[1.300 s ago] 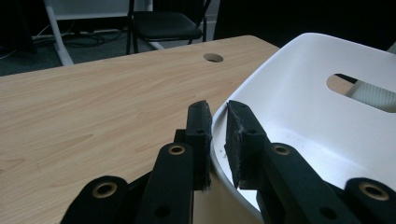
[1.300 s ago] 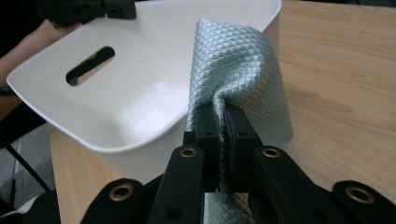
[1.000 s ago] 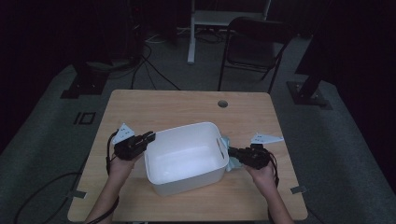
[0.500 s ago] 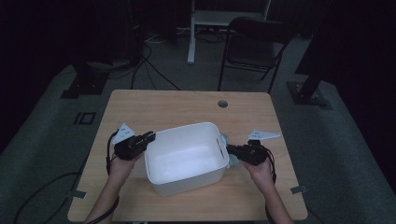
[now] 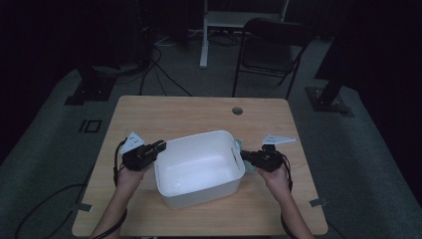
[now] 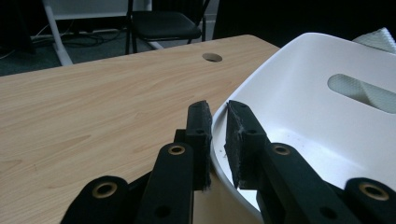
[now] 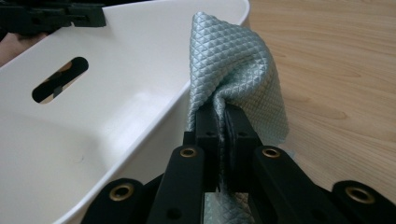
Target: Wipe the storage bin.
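While left gripper (image 6: 217, 140) pinches near-left rim of white plastic bin (image 5: 199, 167) at table (image 5: 199, 112) centre, I keep right gripper (image 7: 224, 121) clamped on pale blue quilted cloth (image 7: 238, 70) just outside bin's right wall. Cloth grasped, bin steadied; cloth not yet inside, drop left.

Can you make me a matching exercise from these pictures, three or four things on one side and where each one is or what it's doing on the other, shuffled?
Things:
1. left tool
2. right tool
3. white tub
4. round hole

States or places:
A. in the tabletop, far side
B. clamped on the tub's rim
C. pinching a pale blue quilted cloth
D. between the two tools on the table

Pairs: 1-B, 2-C, 3-D, 4-A
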Action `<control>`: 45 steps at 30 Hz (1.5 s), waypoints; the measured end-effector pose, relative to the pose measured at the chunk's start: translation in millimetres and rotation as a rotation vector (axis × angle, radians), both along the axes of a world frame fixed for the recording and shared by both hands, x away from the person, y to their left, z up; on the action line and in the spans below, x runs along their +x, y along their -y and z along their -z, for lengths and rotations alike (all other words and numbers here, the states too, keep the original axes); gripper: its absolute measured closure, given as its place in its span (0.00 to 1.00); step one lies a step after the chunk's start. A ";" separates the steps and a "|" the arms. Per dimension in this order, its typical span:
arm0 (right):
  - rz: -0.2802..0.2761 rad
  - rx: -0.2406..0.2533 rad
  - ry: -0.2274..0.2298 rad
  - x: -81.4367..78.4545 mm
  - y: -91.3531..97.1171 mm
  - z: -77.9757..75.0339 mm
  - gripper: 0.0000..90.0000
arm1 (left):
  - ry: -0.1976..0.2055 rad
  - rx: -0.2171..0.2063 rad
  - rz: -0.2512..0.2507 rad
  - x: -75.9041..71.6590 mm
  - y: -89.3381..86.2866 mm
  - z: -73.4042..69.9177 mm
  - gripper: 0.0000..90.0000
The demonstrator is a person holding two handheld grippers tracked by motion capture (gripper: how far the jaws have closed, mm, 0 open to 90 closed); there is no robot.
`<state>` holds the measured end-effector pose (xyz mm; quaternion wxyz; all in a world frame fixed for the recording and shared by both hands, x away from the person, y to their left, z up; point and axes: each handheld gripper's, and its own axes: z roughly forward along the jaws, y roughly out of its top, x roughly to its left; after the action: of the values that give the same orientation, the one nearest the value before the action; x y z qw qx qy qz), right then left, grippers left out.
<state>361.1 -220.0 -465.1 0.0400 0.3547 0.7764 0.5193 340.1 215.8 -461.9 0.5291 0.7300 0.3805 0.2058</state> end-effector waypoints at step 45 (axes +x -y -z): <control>0.025 0.013 -0.035 32.3 -5.1 -3.0 0.96 | 0.003 0.010 0.008 -0.4 4.9 -0.4 0.89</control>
<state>393.4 -214.9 -462.0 0.0305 0.3737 0.7693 0.5173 339.7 210.9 -461.5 0.5268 0.7340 0.3756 0.2067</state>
